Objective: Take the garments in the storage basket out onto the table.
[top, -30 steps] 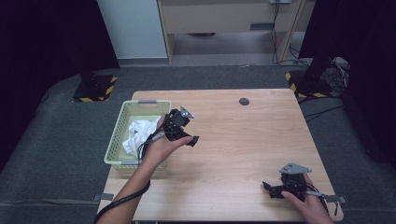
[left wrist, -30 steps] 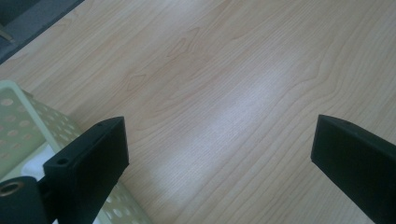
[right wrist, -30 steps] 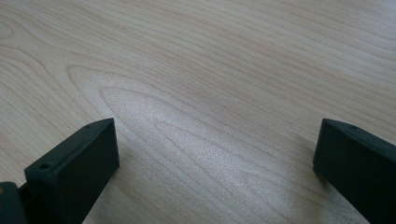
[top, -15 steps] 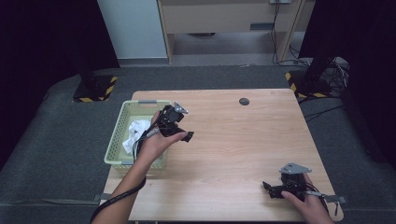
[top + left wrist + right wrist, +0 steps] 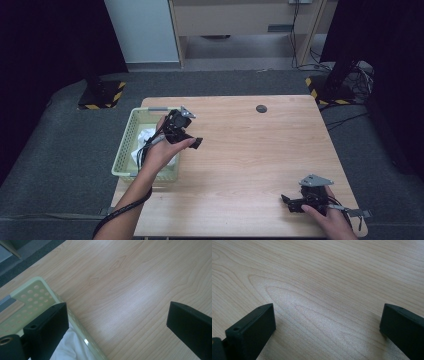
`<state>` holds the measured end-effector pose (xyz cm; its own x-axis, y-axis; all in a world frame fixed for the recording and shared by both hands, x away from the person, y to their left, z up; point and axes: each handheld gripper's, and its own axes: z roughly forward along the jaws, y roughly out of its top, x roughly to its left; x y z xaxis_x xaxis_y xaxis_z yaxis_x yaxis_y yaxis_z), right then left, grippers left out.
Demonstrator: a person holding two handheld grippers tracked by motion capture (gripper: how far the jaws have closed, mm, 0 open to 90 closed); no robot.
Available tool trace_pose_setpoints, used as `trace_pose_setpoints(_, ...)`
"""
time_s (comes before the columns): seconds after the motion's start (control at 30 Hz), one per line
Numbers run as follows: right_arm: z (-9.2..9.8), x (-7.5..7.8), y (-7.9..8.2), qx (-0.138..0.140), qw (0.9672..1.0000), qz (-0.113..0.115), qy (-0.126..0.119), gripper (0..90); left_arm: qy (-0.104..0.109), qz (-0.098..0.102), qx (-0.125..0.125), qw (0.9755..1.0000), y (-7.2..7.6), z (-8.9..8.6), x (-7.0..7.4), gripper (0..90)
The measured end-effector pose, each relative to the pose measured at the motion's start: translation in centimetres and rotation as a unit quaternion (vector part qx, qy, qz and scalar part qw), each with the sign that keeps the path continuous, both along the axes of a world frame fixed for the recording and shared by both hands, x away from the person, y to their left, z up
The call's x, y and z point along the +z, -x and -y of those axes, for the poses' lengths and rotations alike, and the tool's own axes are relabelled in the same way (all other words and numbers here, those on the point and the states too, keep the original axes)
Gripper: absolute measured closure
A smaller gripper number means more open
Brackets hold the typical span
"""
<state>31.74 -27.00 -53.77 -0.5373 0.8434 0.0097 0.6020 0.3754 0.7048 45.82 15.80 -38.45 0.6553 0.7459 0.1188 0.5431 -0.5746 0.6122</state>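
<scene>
Left claw (image 5: 117, 322) gapes wide over the basket (image 5: 37, 290) rim; high view adds right claw (image 5: 292, 202), wide.

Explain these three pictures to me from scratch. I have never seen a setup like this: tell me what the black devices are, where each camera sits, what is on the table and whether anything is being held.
There is no robot here. A person holds a hand-operated two-jaw clamp in each hand. The high view looks down on a wooden table from above the person's side. In it the left gripper hovers at the right edge of a pale green perforated basket with white cloth inside. The right gripper sits low near the table's front right corner. A small dark round object lies near the far edge.

The other two pictures come from cameras riding on the grippers, looking along their black jaws. The left gripper view shows the basket rim and cloth below wide-open jaws. The right gripper view shows bare wood between wide-open jaws. Neither gripper holds anything.
</scene>
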Motion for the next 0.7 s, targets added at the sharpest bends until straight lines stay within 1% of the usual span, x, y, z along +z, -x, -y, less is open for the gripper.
trace_pose_setpoints(0.1, 0.0, 0.0, 0.0, 0.000, 1.0000, 0.000, 0.000, 0.5, -0.002, 0.000, 0.002, 1.0000, -0.1, -0.4, 0.1, 3.4)
trace_pose_setpoints(0.13, 0.0, 0.0, 0.0, 0.000, 1.0000, 0.000, 0.000, 0.5, 0.003, 0.000, 0.006, 1.0000, -0.2, -0.8, 0.2, 3.4)
trace_pose_setpoints(0.2, 0.0, 0.0, 0.0, 0.000, 1.0000, 0.000, 0.000, 0.5, 0.006, 0.001, 0.009, 0.9999, -0.3, -1.0, 0.2, 3.4)
trace_pose_setpoints(0.27, 0.0, 0.0, 0.0, 0.000, 1.0000, 0.000, 0.000, 0.5, 0.005, 0.000, 0.015, 0.9999, -0.5, -1.7, 0.2, 3.4)
trace_pose_setpoints(0.37, 0.0, 0.0, 0.0, 0.000, 1.0000, 0.000, 0.000, 0.5, 0.001, -0.002, 0.017, 0.9998, -0.6, -2.1, 0.1, 3.2)
trace_pose_setpoints(0.4, 0.0, 0.0, 0.0, 0.000, 1.0000, 0.000, 0.000, 0.5, 0.000, -0.003, 0.019, 0.9998, -0.7, -2.6, 0.1, 3.2)
trace_pose_setpoints(0.7, 0.0, 0.0, 0.0, 0.000, 1.0000, 0.000, 0.000, 0.5, 0.003, -0.007, 0.036, 0.9993, -1.0, -4.2, -0.3, 3.2)
